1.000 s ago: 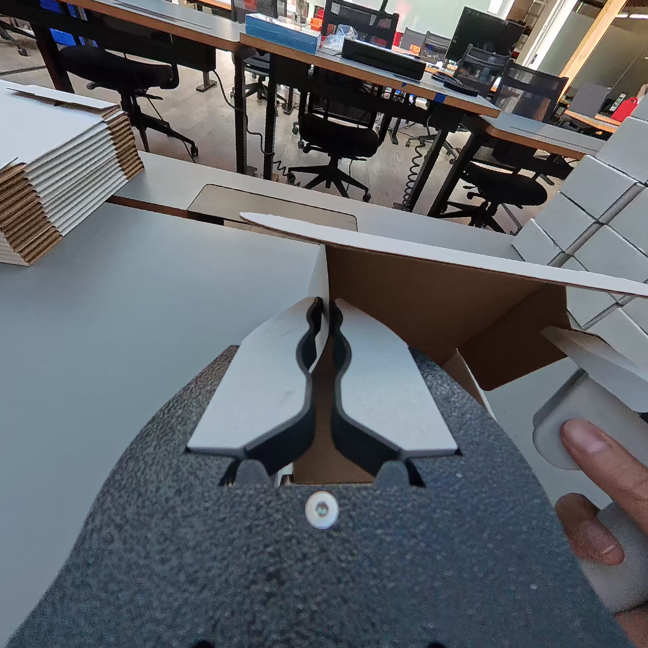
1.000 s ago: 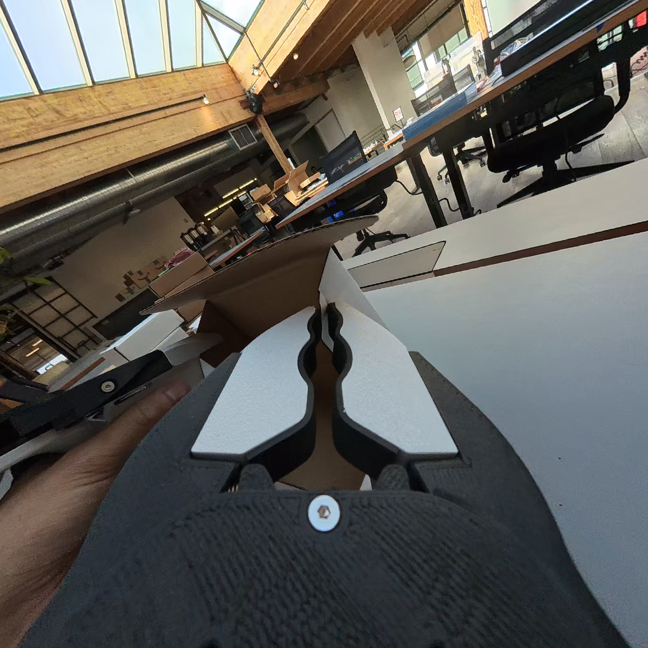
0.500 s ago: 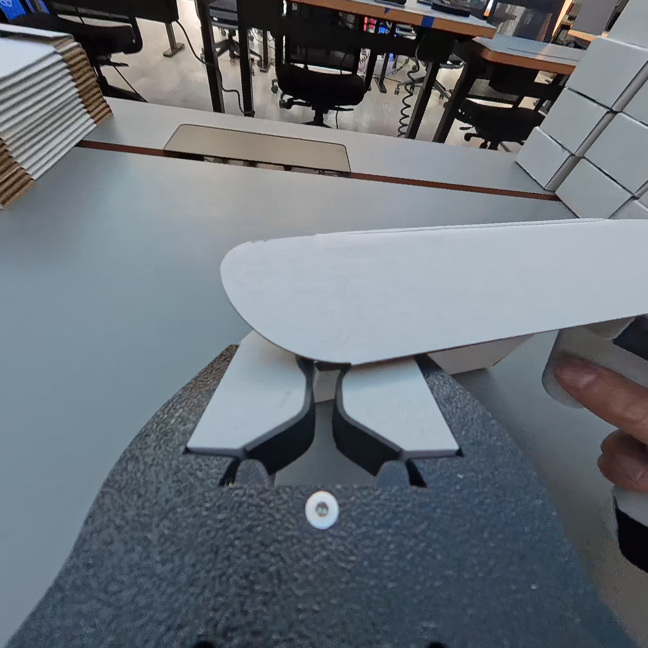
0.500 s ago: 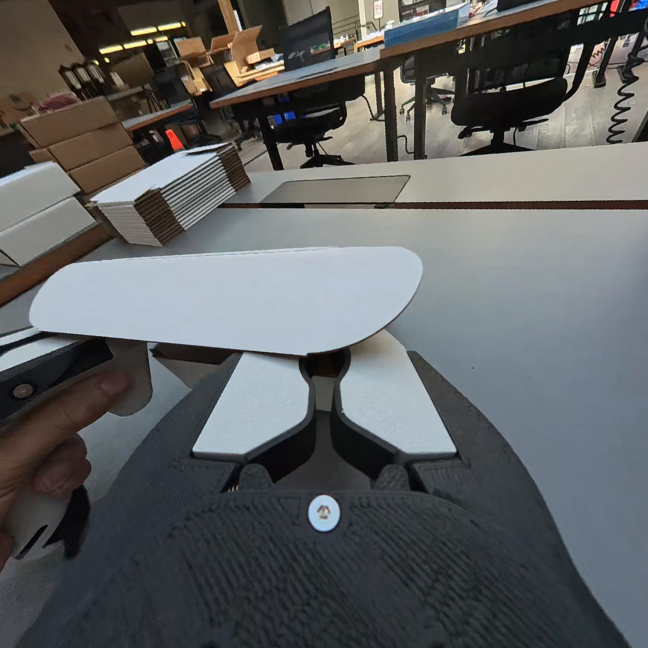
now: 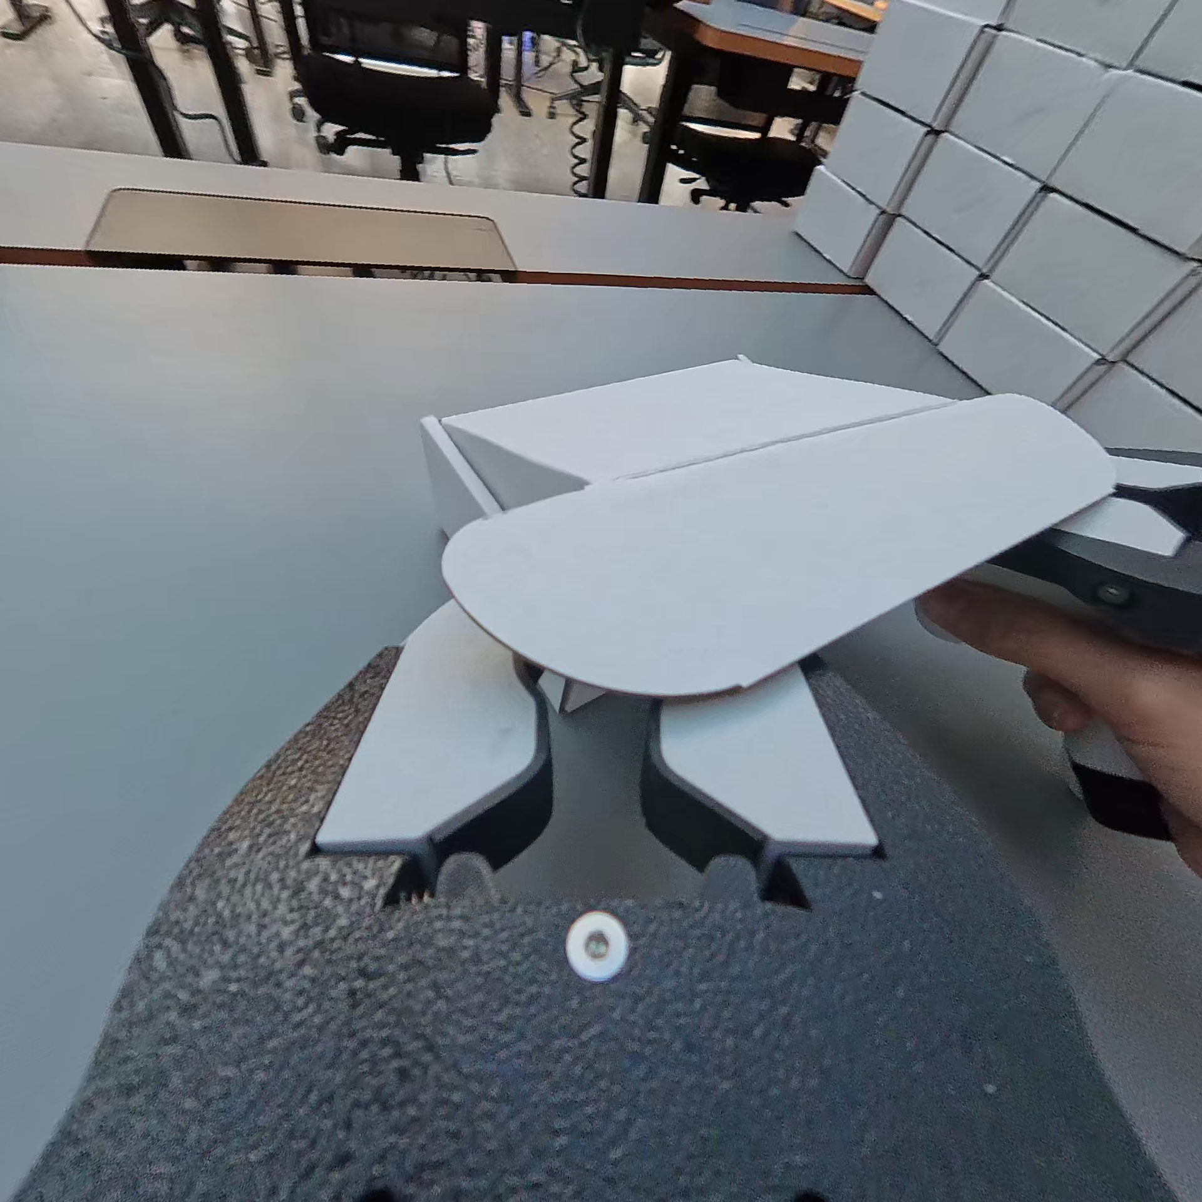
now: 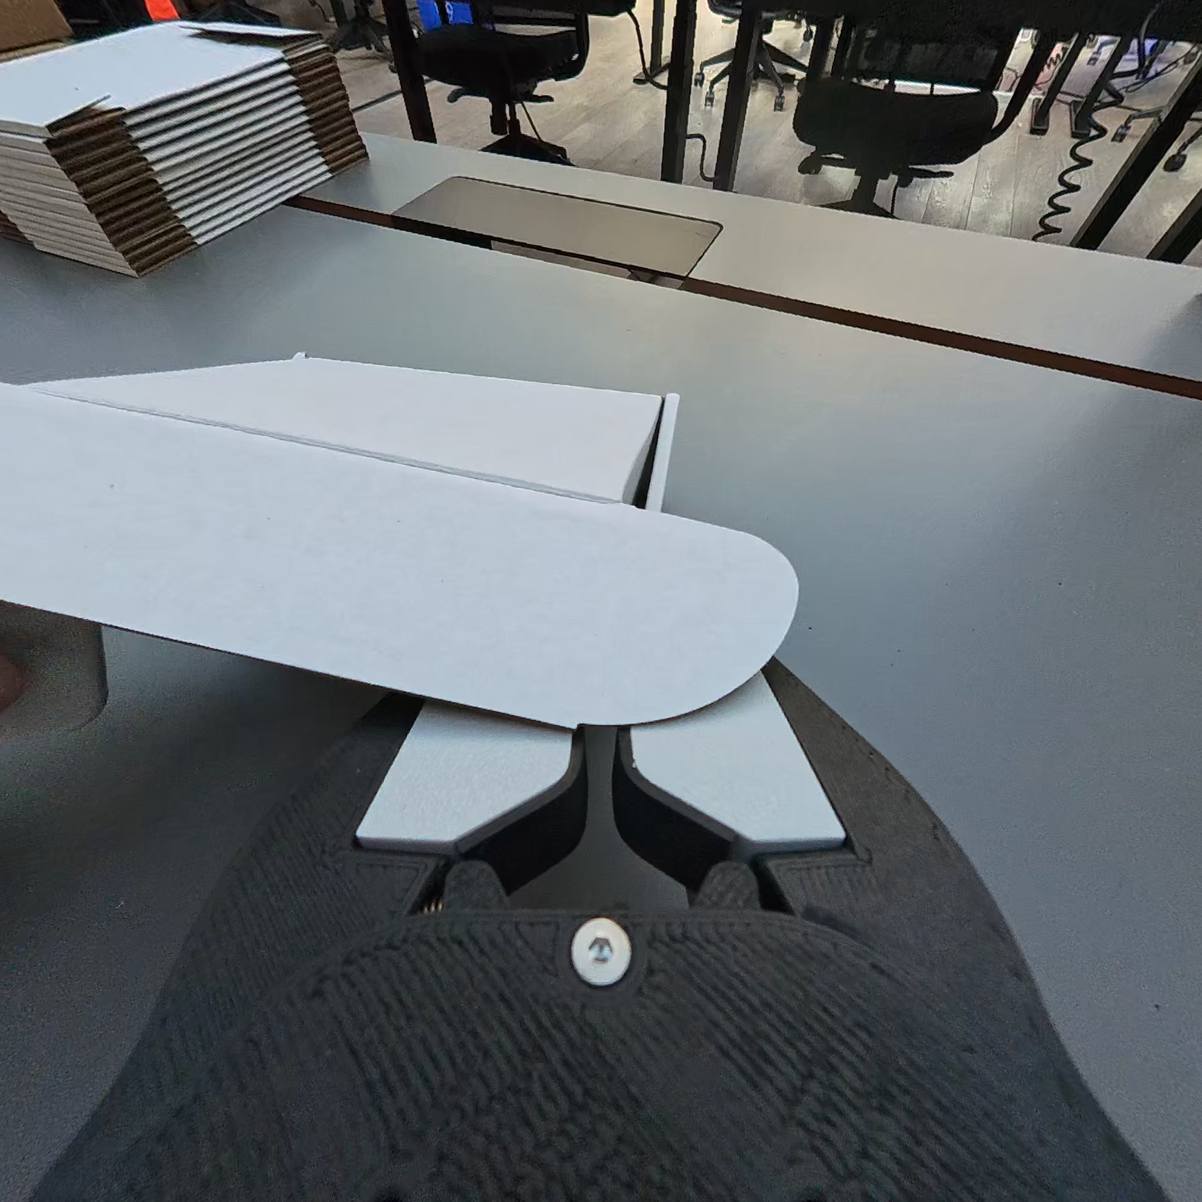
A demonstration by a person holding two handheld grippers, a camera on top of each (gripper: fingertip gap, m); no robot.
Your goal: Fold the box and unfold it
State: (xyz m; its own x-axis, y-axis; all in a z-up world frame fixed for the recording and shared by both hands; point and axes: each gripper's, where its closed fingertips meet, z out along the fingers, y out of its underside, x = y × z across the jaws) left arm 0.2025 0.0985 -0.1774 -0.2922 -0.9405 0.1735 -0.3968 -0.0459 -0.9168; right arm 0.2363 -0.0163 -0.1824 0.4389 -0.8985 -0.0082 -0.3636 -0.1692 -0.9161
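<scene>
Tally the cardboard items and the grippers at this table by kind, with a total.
Half-folded white box: 1
Stack of flat cardboard blanks: 1
Pile of folded white boxes: 1 (it runs out of frame)
Grippers: 2, the left gripper and the right gripper
Total: 5

box [image 5: 748, 572] white; table [image 5: 195, 455] grey; fingers [image 5: 442, 735] white, black-edged; flat cardboard stack [image 6: 162, 130] white-brown

left gripper [image 5: 598, 676] fingertips: hidden under the box flap [image 5: 748, 572]
right gripper [image 6: 601, 735] fingertips: covered by the same flap (gap at the tips untellable)
flat cardboard stack [image 6: 162, 130]: cut off at left edge
</scene>
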